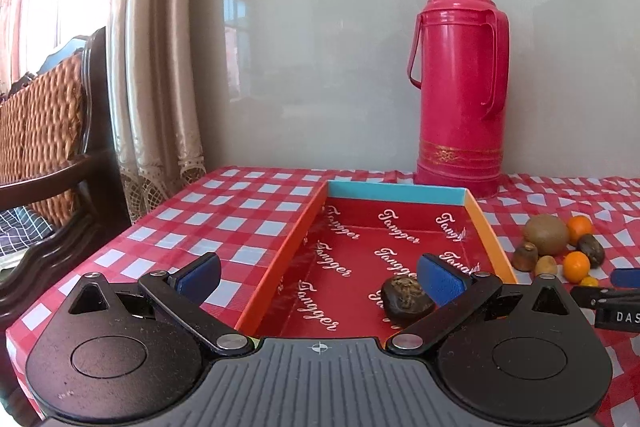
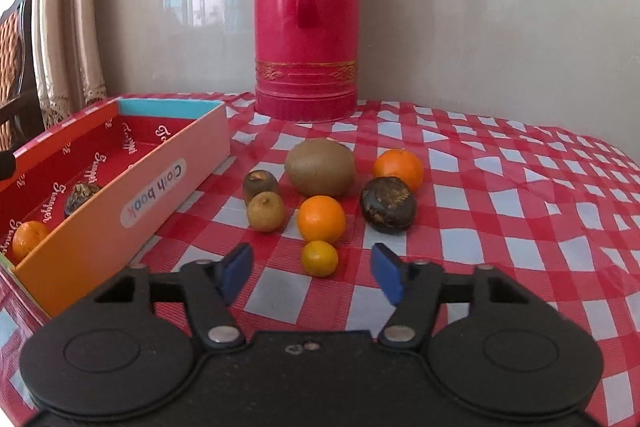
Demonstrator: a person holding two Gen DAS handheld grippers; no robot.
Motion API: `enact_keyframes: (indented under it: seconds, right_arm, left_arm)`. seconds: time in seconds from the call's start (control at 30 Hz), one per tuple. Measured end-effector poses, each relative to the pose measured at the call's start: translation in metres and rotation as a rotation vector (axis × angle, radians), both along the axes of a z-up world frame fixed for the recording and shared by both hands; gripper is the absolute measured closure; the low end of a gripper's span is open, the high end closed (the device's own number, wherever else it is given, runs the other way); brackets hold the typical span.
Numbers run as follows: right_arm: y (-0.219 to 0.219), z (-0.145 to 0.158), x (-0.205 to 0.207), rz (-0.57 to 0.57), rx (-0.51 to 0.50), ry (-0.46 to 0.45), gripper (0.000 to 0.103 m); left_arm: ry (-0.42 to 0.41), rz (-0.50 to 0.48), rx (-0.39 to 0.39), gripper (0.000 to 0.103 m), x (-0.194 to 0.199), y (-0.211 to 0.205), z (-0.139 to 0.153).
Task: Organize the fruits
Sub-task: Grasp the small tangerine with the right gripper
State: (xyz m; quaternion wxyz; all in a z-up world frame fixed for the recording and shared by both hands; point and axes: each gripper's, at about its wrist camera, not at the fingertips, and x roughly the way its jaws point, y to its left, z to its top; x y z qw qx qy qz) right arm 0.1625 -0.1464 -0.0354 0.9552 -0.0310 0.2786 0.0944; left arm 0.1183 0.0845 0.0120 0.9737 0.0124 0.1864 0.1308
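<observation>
My left gripper [image 1: 320, 277] hangs wide apart over the box [image 1: 486, 223], its dark fruit [image 1: 407, 297] released; my right gripper [image 2: 312, 273], apart and empty, lines up on the smallest orange [image 2: 319, 258] at twelve o'clock.

Your left wrist camera sits low over the near end of the open box [image 1: 486, 223], facing the wall. Your right wrist camera looks from just beside it at the loose fruit. Both views share the red flask [image 1: 460, 87], box and checked tablecloth [image 2: 500, 211].
</observation>
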Motion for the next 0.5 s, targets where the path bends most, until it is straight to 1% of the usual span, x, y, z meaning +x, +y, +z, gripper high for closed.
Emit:
enact_keyframes:
  seconds: [0.03,0.07,0.13,0.2,0.23,0.37,0.5]
  right_arm:
    - [0.002,0.0,0.001,-0.002,-0.011,0.001,0.059]
    - [0.002,-0.001,0.003,-0.003,-0.018,0.003,0.062]
    - [0.002,-0.002,0.006,-0.007,-0.021,0.011,0.065]
    - [0.002,-0.004,0.011,-0.019,-0.027,0.032,0.08]
    - [0.002,-0.005,0.012,-0.021,-0.025,0.042,0.09]
    - [0.002,0.002,0.008,-0.028,-0.011,0.008,0.09]
    - [0.008,0.017,-0.003,-0.001,0.034,-0.062,0.09]
  left_arm:
    - [0.004,0.0,0.002,0.0,0.0,0.001,-0.001]
    - [0.006,-0.002,0.004,0.0,0.0,0.001,-0.001]
    - [0.006,-0.003,0.008,0.0,0.0,0.002,-0.001]
    - [0.005,0.001,0.007,0.0,-0.002,0.004,-0.001]
    - [0.005,0.003,0.005,0.0,-0.002,0.005,-0.001]
    - [0.0,0.015,0.0,0.0,-0.003,0.01,0.0]
    - [-0.002,0.022,-0.001,0.0,-0.005,0.013,0.0]
